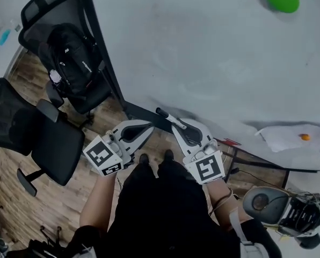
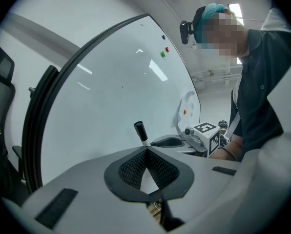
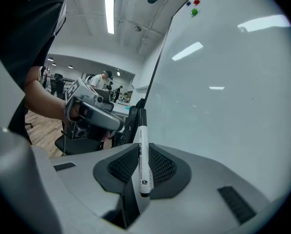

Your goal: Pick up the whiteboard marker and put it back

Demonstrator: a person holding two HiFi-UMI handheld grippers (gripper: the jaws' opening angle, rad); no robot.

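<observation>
1. The whiteboard marker (image 3: 143,155) is sitting between the jaws of the right claw (image 3: 141,147). The claw is squeezing it around its white middle. Its black cap is sticking out past the jaw tips, close to the whiteboard (image 3: 223,82).
2. The left claw (image 2: 146,151) is pinching shut on nothing, with its tip just beside the marker's cap.
3. The marker is looking light and stiff, like a smooth plastic tube. It is probably a bit slippery, so it could twist or slide in the jaws.
4. The middle of the white body is looking like the best place to hold it, and the bumpy black pads (image 3: 161,165) are likely helping there.
5. No view is clearly showing where it goes back.
</observation>
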